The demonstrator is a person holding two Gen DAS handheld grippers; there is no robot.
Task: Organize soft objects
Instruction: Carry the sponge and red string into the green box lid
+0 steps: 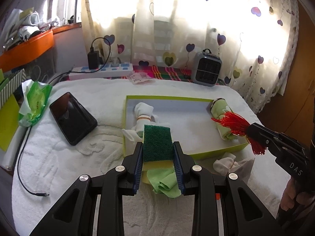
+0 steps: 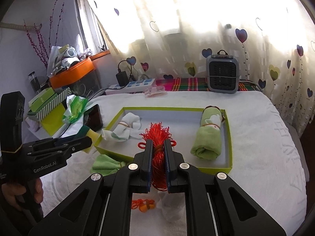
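Nearest the left wrist camera, the left gripper [image 1: 158, 147] has its jaws closed partway on a sponge [image 1: 157, 142], green scouring face up, yellow foam beneath; the pads press on its two long sides, so its long axis runs forward along the fingers. Under it on the white towel [image 1: 78, 167] lies a loose green cloth [image 1: 165, 182], and to the right a small white sock bundle [image 1: 224, 164] lies just outside the tray.

In the right wrist view, the right gripper [image 2: 158, 157] is clamped fully shut on a red tassel [image 2: 157, 135], its threads fanning out past the fingertips and hanging below the jaws. An orange bead with red cord [image 2: 144, 206] lies on the towel under it.

Beyond both lies the green-rimmed tray [image 1: 177, 98], straight ahead and below. The sponge hangs over the tray's near left corner, just in front of a white sock roll [image 1: 142, 116] already inside. The tassel hangs over the tray's near right part, close to a rolled green towel [image 1: 222, 116] lying along the right wall. The middle floor between the two rolls is bare, and each gripper seems about equally near it; a short forward lowering of either one should probably land its load there.
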